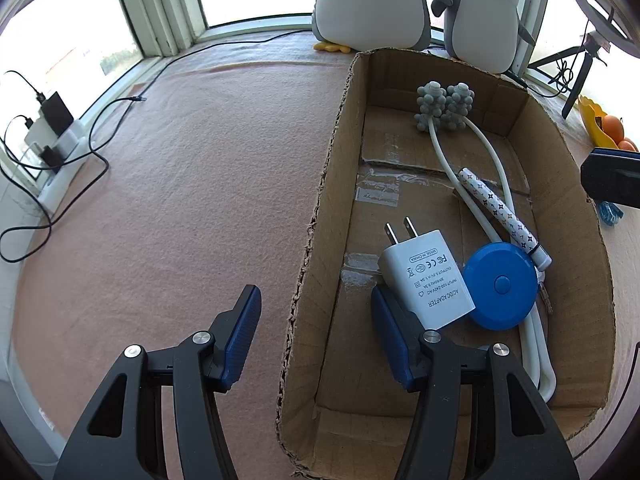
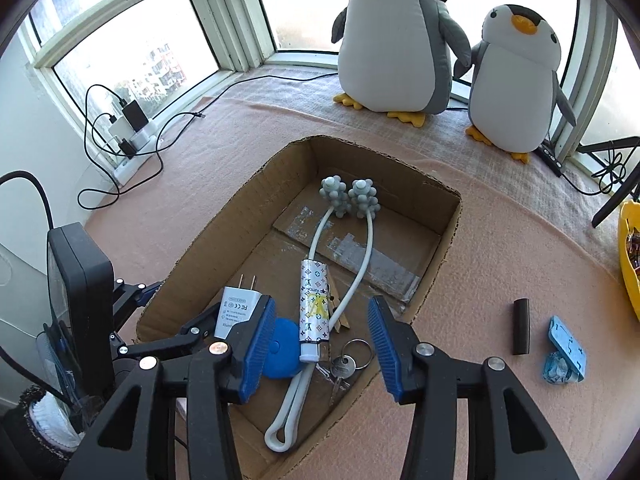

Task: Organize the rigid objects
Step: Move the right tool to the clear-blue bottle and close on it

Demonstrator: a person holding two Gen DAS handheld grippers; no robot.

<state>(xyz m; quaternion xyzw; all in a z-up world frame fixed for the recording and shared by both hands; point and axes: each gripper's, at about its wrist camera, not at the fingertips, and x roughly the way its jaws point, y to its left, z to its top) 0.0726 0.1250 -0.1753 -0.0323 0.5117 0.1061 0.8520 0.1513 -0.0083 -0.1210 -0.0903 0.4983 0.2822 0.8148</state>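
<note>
- Left wrist view: open brown cardboard box is sitting on the pink cloth surface; its torn left wall is running straight up between the two blue pads, and wide bare cloth is lying to the left of it.
- Left gripper is angling steeply down and straddling that wall, one finger outside the box, the other inside just beside the white AC/DC wall adapter. Jaws are standing apart, gripping nothing; I cannot tell whether the pads are touching the cardboard.
- Adapter is leaning on the round blue tape measure near the front of the box floor.
- Right wrist view: right gripper is pointing down over the box's near corner, jaws parted, nothing clamped. White monogram-patterned tube and silver key on a ring are lying between the pads, untouched.
- White looped massager with grey knobbly balls is stretching along the box floor, balls by the far wall.
- Outside the box, on open cloth to the right: short black cylinder and light-blue packet, well apart from the box edge.
- Left pad is covering part of the tape measure; the massager loop is partly hidden behind the left gripper's arm in the left view.
</note>
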